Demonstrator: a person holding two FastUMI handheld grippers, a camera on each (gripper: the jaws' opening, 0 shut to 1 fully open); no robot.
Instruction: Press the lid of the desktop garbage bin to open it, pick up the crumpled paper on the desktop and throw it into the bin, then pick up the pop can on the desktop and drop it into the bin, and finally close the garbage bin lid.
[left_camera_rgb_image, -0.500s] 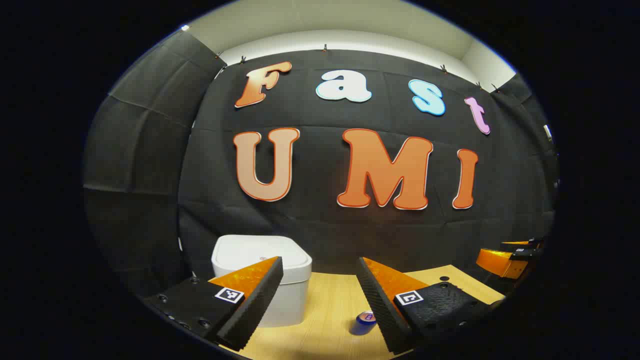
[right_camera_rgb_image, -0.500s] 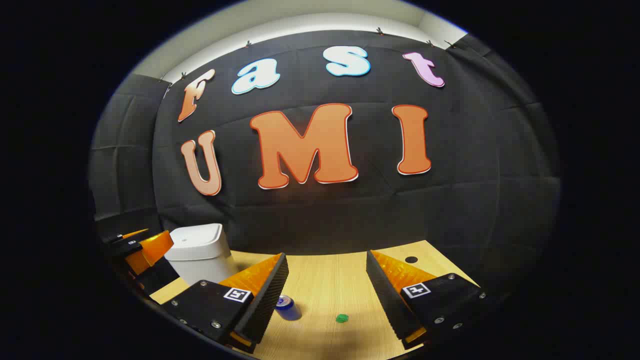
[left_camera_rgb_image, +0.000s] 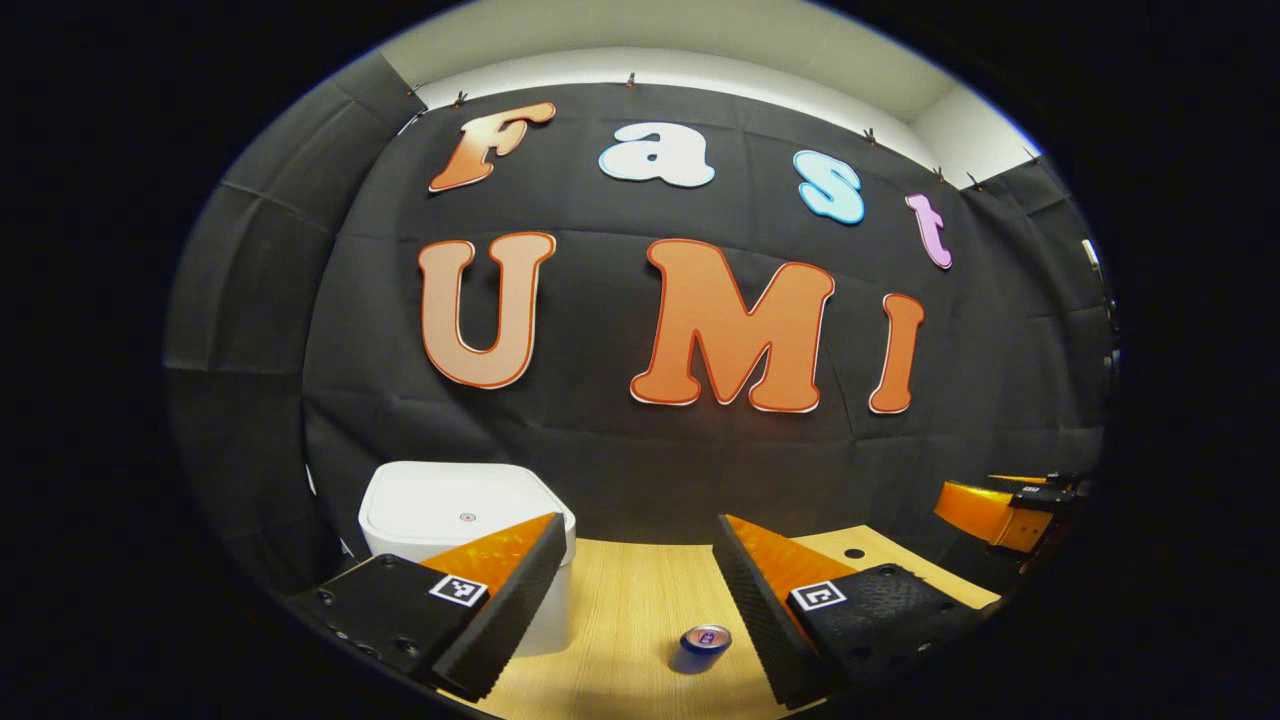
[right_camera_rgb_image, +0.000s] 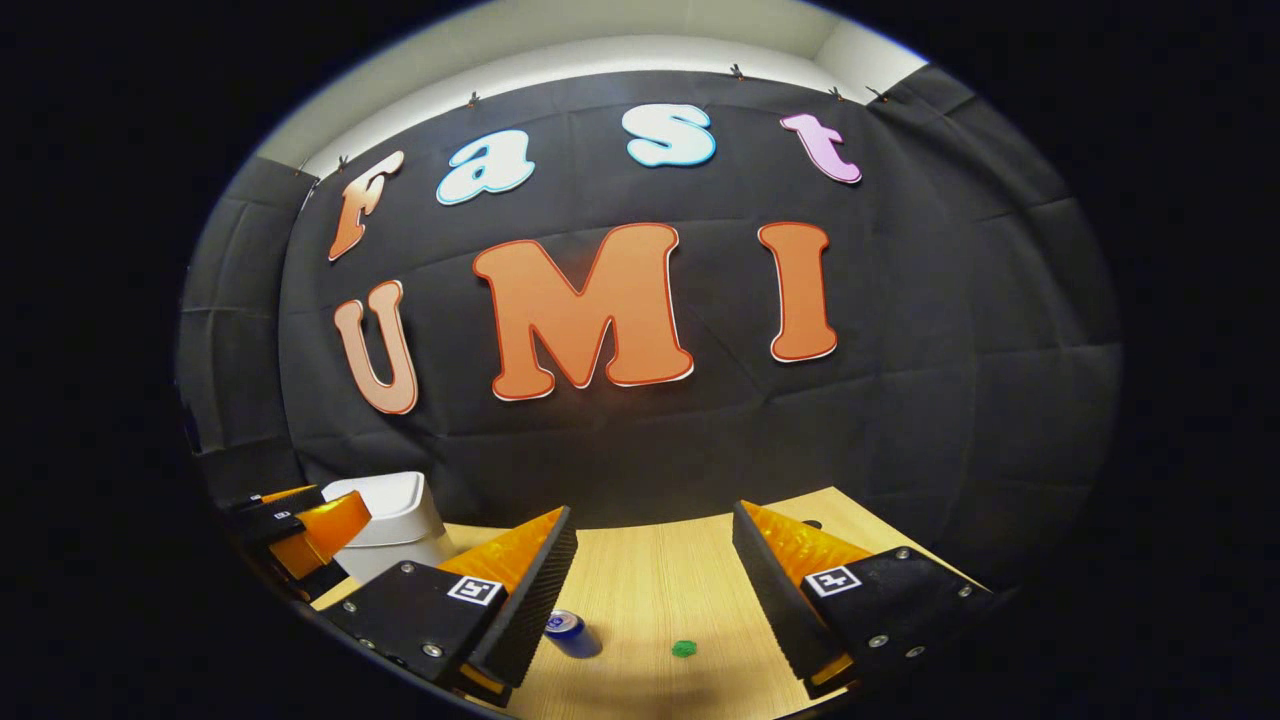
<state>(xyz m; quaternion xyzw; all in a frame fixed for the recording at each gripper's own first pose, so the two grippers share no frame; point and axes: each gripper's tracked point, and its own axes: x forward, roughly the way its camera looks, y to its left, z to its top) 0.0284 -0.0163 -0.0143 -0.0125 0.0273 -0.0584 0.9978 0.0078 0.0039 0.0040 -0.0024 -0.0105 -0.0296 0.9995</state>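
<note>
The white garbage bin (left_camera_rgb_image: 455, 520) sits lid down at the table's (left_camera_rgb_image: 630, 610) back left. The left gripper (left_camera_rgb_image: 640, 610) hangs just right of it, jaws apart, holding nothing. The pop can (left_camera_rgb_image: 702, 648) stands right of the bin, low between those jaws. The right gripper (right_camera_rgb_image: 655, 600) is also spread wide and holding nothing, well right of the bin, with the can by its left finger (right_camera_rgb_image: 530, 590).

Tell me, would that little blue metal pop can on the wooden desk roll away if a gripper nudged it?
Probably. The small blue metal pop can seems to lie tilted or on its side on the smooth wooden desk, so its round body would likely roll. It looks small, so probably light and easily knocked. Its smooth metal may slip unless both fingers squeeze squarely.
</note>
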